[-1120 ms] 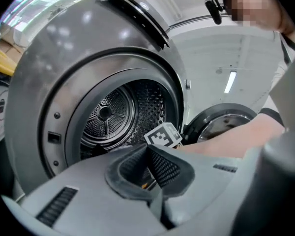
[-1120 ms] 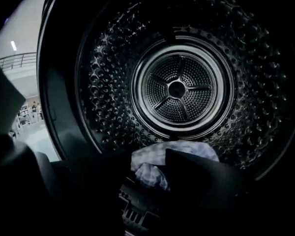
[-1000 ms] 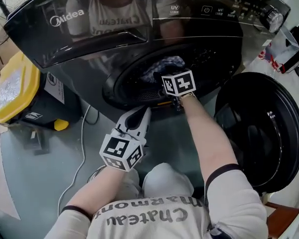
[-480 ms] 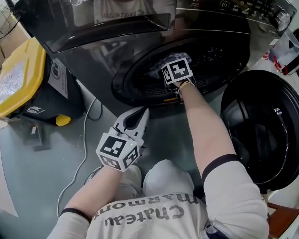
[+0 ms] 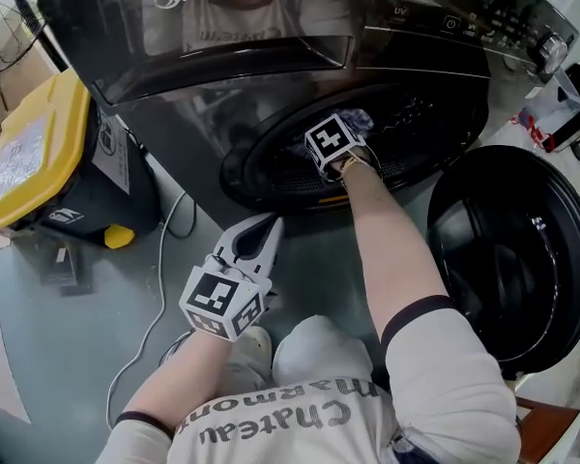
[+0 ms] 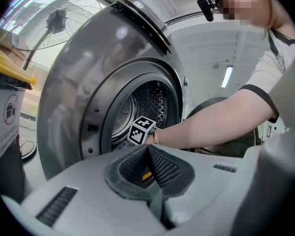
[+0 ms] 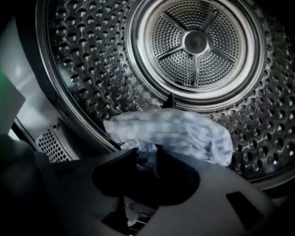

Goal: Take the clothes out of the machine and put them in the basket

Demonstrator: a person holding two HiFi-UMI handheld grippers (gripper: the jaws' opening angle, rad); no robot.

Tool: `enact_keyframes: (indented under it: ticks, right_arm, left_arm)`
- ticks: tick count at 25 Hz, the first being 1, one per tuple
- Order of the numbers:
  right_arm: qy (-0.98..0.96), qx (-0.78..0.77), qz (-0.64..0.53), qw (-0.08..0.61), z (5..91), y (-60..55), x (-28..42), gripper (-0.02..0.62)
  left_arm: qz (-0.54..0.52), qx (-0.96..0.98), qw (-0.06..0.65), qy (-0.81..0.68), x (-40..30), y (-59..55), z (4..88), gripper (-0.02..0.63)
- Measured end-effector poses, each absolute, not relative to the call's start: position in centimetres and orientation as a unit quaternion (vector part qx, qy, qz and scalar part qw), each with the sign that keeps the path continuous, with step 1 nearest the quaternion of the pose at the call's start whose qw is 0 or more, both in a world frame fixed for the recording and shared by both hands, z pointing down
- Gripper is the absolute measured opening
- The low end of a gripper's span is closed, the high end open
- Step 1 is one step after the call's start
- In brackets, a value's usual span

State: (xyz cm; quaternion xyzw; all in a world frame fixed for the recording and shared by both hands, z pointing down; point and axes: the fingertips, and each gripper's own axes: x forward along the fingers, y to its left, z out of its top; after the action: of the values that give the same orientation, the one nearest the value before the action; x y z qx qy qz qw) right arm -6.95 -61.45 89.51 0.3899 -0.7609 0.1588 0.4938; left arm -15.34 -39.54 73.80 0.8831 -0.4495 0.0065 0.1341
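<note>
A pale blue checked cloth [image 7: 187, 134] lies at the bottom of the perforated steel drum [image 7: 88, 58]; a bit of it shows in the head view as the cloth [image 5: 360, 121] inside the machine's opening. My right gripper [image 7: 146, 154] reaches down into the drum, its jaws have just been closing, and a fold of the cloth is pinched between them. In the head view only its marker cube [image 5: 329, 143] shows. My left gripper [image 5: 266, 222] hovers outside, below the opening, shut and empty, also seen as the left gripper [image 6: 148, 149].
The dark washing machine [image 5: 271, 75] fills the top of the head view, and its round door [image 5: 507, 249] hangs open at the right. A yellow-lidded bin [image 5: 29, 143] stands at the left. A white cable [image 5: 159, 288] trails over the grey floor.
My right hand has gone deeper and lower into the drum, tipping downward. The left gripper has drifted slightly left and stays shut.
</note>
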Motion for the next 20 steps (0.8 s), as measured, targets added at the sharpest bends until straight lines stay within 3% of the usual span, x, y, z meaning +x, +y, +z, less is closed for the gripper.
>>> enact_keyframes:
  ticks: [6,20]
  right_arm:
    - [-0.772,0.397,0.133,0.478,88.8,-61.3,-6.5,0.06]
    - [-0.863,0.435,0.208,0.15,78.0,-56.7,-3.9,0.048]
  left_arm:
    - [-0.004,0.88,0.146,-0.452,-15.2,-39.7,73.5,0.007]
    - [-0.02,0.889,0.111,-0.444,-13.1,-39.9,70.6,0.008]
